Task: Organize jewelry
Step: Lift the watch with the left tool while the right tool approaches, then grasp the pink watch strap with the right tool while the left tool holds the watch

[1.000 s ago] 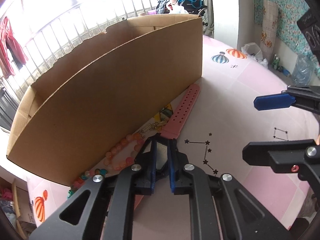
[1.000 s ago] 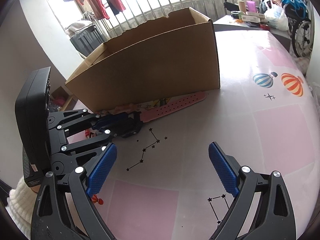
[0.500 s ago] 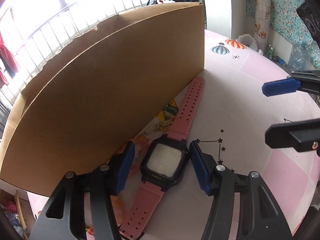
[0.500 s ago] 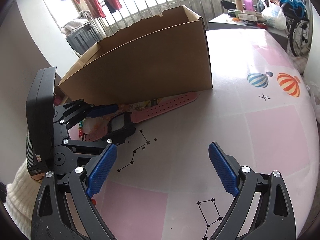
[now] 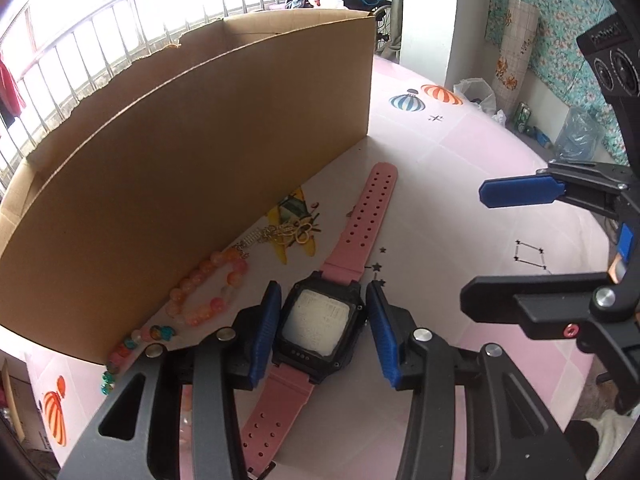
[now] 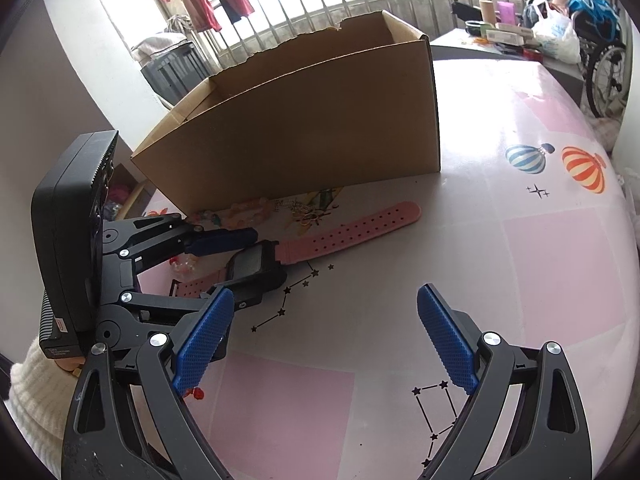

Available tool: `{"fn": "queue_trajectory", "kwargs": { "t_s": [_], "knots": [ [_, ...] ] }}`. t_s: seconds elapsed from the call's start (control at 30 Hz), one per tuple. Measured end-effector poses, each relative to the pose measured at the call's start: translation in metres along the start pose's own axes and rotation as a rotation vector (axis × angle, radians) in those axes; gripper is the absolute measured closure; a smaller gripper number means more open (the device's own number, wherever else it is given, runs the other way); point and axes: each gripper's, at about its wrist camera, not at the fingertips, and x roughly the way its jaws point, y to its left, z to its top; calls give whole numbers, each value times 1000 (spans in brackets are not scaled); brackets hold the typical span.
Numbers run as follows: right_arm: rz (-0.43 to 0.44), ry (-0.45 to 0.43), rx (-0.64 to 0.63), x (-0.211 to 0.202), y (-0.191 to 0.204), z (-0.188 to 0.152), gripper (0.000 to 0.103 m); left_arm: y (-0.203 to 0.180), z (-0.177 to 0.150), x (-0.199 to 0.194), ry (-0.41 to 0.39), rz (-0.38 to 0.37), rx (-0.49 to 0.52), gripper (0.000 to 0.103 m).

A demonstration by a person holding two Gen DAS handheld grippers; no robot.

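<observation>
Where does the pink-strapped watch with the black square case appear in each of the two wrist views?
Left wrist view: the pink-strapped watch lies low in the centre, its case between the closing left gripper's blue pads.
Right wrist view: left of centre.
Shared landmark: the brown cardboard box behind it.

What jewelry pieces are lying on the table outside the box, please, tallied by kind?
Watches: 1, the pink watch, lying between the left gripper's closing jaws
Bead bracelets: 2, a peach one and a multicolour one
Chains: 1, a thin tangled chain
Total: 4, all beside the box
</observation>
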Motion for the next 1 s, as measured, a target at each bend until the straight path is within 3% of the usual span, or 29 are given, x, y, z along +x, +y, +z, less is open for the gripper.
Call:
{"fn": "queue_trajectory", "kwargs": {
  "t_s": [0.3, 0.47, 0.63, 0.73, 0.83, 0.93, 1.0],
  "knots": [
    [26, 4, 14, -5, -5, -5, 14, 14, -10, -8, -10, -228, -195, 61],
    [130, 42, 107, 3, -17, -3, 14, 32, -16, -5, -11, -335, -318, 61],
    [213, 58, 222, 15, -29, 6, 23, 48, -21, -5, -33, -408, -401, 61],
    [309, 115, 326, 30, -36, 7, 31, 55, -24, -8, -38, -437, -438, 61],
    [350, 143, 389, 41, -37, 5, 36, 65, -29, -5, -38, -491, -499, 61],
    [406, 171, 460, 54, -39, 6, 48, 77, -34, -1, -40, -559, -577, 61],
    [429, 182, 498, 62, -39, 7, 56, 80, -35, -2, -46, -565, -588, 61]
  ]
}}
